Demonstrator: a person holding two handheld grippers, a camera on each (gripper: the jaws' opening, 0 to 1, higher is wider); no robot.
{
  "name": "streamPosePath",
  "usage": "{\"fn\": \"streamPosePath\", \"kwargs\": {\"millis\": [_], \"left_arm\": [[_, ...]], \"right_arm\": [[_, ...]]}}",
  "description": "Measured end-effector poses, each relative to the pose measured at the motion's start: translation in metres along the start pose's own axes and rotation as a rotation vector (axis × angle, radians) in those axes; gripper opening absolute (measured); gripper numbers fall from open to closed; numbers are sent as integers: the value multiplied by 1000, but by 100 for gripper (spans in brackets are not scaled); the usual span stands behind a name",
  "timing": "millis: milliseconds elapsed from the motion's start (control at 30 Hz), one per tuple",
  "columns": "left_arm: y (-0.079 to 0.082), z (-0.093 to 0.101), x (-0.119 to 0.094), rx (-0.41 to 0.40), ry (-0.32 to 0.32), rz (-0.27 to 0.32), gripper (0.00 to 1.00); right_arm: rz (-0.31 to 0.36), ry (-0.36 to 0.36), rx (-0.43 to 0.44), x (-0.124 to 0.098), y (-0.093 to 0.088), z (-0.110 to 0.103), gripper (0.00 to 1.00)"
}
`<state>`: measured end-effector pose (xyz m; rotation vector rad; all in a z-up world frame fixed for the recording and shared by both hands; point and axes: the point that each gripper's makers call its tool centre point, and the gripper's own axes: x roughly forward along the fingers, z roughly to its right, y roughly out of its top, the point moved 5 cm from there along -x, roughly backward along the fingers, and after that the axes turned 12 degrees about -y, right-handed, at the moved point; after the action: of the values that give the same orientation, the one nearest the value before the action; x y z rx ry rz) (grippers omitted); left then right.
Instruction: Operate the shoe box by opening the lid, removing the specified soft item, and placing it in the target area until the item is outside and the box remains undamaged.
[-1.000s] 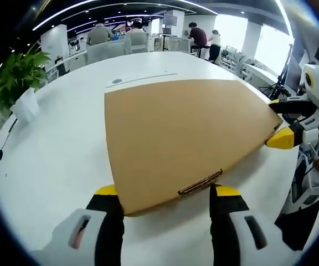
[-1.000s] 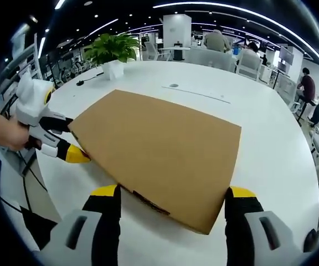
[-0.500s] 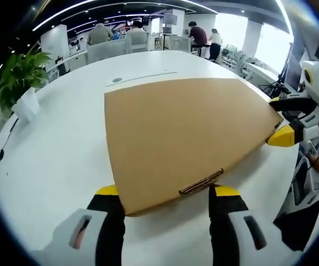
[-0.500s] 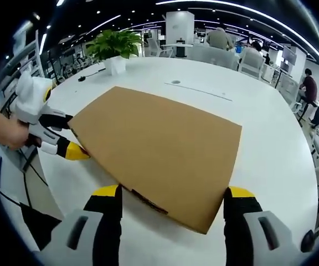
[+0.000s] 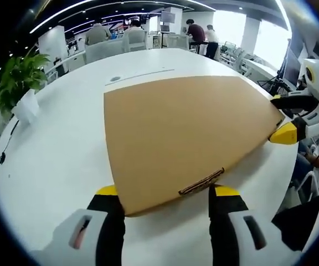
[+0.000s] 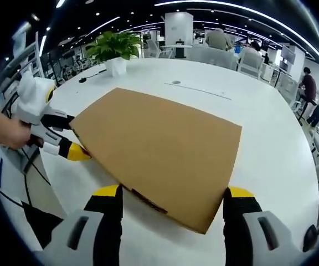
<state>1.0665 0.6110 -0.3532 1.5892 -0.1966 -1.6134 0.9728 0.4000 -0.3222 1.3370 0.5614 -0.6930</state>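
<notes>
Left gripper view: my left gripper [image 5: 165, 197] sits low at the near edge of the shoe box [image 5: 187, 130], jaws spread wide, yellow tips straddling the box's near corner and the small slot tab [image 5: 201, 182] in the lid edge. Tips look level with the lid edge; can't tell if either one touches the cardboard. Nothing held. Lid is closed and flat. Box rests on the white table [image 5: 54, 155]. My right gripper [image 5: 292, 119] comes in at the box's far-right corner, yellow tip right at that corner, one black jaw above the lid edge and one below. Potted plant [image 5: 18, 80] stands well off the box's left side, near the table edge. People [image 5: 198, 36] sit at desks far behind the box.

Right gripper view: my right gripper [image 6: 170, 199] is also low at the box [image 6: 159, 147] edge, jaws wide apart, tips on either side of the near corner, gripping nothing. Lid closed here too, the soft item not visible. Left gripper [image 6: 65, 138] reaches in at the box's left corner, held by a hand [image 6: 7, 133], yellow tip touching or just beside the corner. Potted plant [image 6: 114, 50] sits beyond the box's far-left side on the table [image 6: 270, 155].
</notes>
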Motion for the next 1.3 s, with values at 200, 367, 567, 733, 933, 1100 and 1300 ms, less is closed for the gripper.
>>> {"fn": "streamPosePath", "kwargs": {"millis": [200, 367, 567, 733, 933, 1100, 1300], "left_arm": [[0, 1, -1, -14, -6, 1, 60], [-4, 2, -2, -22, -10, -5, 60], [-7, 9, -6, -25, -11, 0, 59], [-9, 8, -6, -20, -12, 2, 59], [-11, 12, -7, -18, -1, 8, 59], [-15, 15, -9, -23, 2, 9, 59], [-18, 19, -10, -27, 8, 19, 59]], "right_arm": [[12, 0, 3, 0, -1, 1, 75], [11, 7, -6, -3, -4, 0, 75], [4, 6, -9, -8, -7, -2, 75], [15, 2, -1, -12, -11, -3, 75], [19, 4, 0, -13, -13, -4, 75], [31, 11, -3, -16, -17, -3, 75], [28, 14, -9, -19, -18, -3, 75]]}}
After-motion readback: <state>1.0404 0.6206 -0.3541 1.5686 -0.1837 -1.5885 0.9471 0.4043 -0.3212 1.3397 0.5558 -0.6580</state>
